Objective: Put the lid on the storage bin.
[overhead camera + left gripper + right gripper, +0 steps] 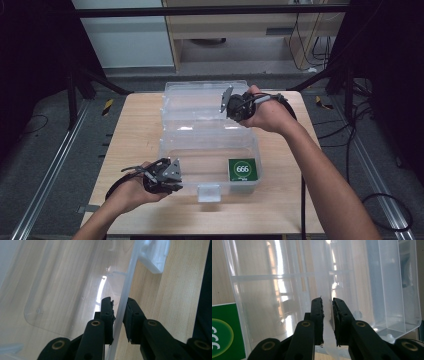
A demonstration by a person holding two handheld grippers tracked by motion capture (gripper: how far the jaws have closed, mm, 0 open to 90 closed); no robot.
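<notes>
Clear plastic box (209,150) sitting open on the wooden bench (135,130), lid swung back flat behind the tub. Left gripper (119,311) down at the near left corner, fingers (108,312) nearly closed around the tub's thin front wall, one finger inside the tub, the other outside over bare wood; inner pad against the plastic, outer pad maybe a hair off, hard to tell. White latch (155,256) further along that same wall, ahead of the fingertips. Right gripper (327,307) up at the far right, fingers (317,312) pinched close on a thin clear edge where lid and tub meet. Green card (224,332) marked 666 lying inside the tub, off to the left of the right fingers, not touched by either gripper.
</notes>
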